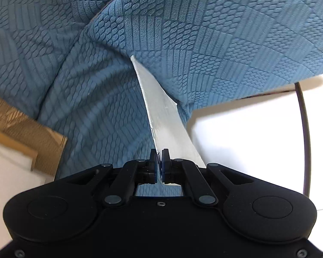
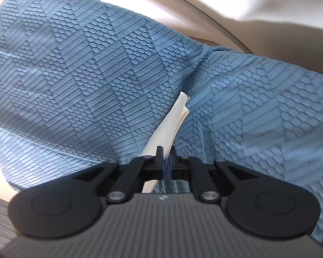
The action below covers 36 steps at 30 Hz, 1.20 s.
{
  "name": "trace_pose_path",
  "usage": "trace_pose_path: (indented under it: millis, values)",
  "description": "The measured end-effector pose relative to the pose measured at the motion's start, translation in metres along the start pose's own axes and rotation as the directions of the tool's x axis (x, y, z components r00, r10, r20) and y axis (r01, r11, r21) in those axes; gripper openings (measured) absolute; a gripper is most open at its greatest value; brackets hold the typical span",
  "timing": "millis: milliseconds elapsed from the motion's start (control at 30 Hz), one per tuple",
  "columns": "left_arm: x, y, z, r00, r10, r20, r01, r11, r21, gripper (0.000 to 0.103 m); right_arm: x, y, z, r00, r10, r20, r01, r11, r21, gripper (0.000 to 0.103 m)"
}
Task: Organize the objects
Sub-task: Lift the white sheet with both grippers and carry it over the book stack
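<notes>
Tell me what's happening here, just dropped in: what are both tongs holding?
Both tongs are shut on the same blue cloth. The left tongs pinch its edge where the white underside shows, and the right tongs pinch another edge with a pale underside. The cloth drapes in folds between them. A cardboard box sits low at left in the left view. No fold is finished yet.

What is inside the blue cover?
A white inner layer shows where the blue cover parts; each hand-held gripper pinches such an edge. Whatever fills the cover deeper in is hidden by the fabric.
</notes>
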<state>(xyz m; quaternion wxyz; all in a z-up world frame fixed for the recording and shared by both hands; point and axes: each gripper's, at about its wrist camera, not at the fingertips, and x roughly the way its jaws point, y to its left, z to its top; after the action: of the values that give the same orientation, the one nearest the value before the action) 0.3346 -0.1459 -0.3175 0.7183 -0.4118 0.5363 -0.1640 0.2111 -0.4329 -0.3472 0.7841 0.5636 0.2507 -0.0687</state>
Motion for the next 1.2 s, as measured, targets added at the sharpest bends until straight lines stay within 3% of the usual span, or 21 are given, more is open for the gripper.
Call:
trace_pose_path:
  millis: [533, 967, 1200]
  values:
    - [-0.112, -0.028, -0.028, 0.999, -0.035, -0.023, 0.035, 0.999, 0.018, 0.002, -0.085, 0.078, -0.039, 1.0, 0.001, 0.018, 0.001, 0.993, -0.114, 0.006]
    - [-0.22, -0.047, -0.006, 0.995, -0.087, 0.042, 0.082, 0.991, 0.11, 0.002, -0.112, 0.168, -0.078, 0.998, 0.054, 0.011, -0.05, 0.971, -0.233, 0.006]
    - [-0.26, -0.019, -0.007, 0.993, -0.085, 0.077, 0.075, 0.99, 0.123, 0.002, -0.111, 0.192, -0.111, 0.998, 0.055, -0.024, -0.06, 0.956, -0.286, 0.006]
